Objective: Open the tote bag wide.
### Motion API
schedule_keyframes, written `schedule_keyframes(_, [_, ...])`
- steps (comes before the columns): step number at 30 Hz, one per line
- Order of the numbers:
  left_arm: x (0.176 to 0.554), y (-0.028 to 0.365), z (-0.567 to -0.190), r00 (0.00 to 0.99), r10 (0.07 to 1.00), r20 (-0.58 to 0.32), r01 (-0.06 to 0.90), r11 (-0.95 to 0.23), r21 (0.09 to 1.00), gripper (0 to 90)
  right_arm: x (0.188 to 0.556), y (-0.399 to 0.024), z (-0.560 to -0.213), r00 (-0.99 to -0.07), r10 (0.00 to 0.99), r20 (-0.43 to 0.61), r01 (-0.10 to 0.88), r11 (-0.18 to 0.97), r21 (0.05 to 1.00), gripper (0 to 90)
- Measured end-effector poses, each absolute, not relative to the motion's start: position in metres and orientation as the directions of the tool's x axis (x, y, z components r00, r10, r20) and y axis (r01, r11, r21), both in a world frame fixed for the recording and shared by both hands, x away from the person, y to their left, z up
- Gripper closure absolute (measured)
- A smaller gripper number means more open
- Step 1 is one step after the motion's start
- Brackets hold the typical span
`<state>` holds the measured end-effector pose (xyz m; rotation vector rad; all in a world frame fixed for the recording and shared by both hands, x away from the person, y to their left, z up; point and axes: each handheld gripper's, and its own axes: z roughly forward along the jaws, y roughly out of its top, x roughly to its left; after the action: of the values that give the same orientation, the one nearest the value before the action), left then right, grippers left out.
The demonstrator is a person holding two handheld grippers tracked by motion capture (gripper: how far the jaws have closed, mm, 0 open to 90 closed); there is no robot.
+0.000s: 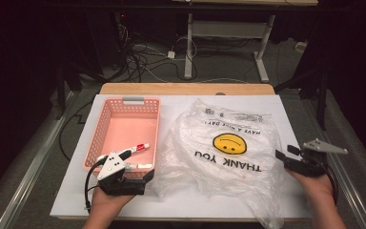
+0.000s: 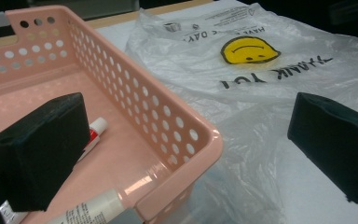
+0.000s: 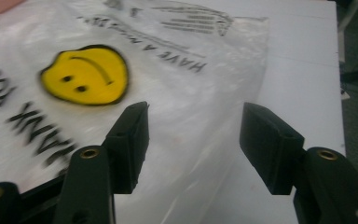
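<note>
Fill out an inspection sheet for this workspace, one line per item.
Surface: white table top, a wooden edge along its far side.
Job's things: pink perforated basket at left with two tubes lying in its near end; crumpled clear plastic bag printed with a yellow smiley and THANK YOU, lying flat beside the basket.
Clutter: nothing seen.
Grippers: left tongs wide open at the basket's near right corner, nothing between them; right tongs open at the bag's right edge, pads off the plastic.
Cables: black cable looping from the left tongs; loose wires on the floor beyond the table.
Surroundings: dark room, white desk frame behind.
</note>
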<state>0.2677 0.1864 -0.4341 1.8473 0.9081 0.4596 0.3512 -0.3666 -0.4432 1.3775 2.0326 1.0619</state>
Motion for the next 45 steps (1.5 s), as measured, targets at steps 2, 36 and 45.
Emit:
schedule_keyframes(2, [0.266, 0.186, -0.433, 0.650, 0.755, -0.082, 0.385, -0.234, 0.893, 0.0, 0.372, -0.368, -0.446, -0.371, 0.928, 0.040, 0.567, 0.192, 0.801, 40.9])
schedule_keyframes(36, [0.260, 0.182, -0.440, 0.683, 0.720, -0.121, 0.415, -0.247, 0.876, 0.0, 0.467, -0.377, -0.466, -0.340, 0.938, 0.071, 0.620, 0.167, 0.766, 90.0])
schedule_keyframes(45, [0.263, 0.184, -0.440, 0.693, 0.712, -0.118, 0.401, -0.244, 0.883, 0.0, 0.464, -0.424, -0.457, -0.102, 0.989, 0.103, 0.591, -0.023, 0.807, 90.0])
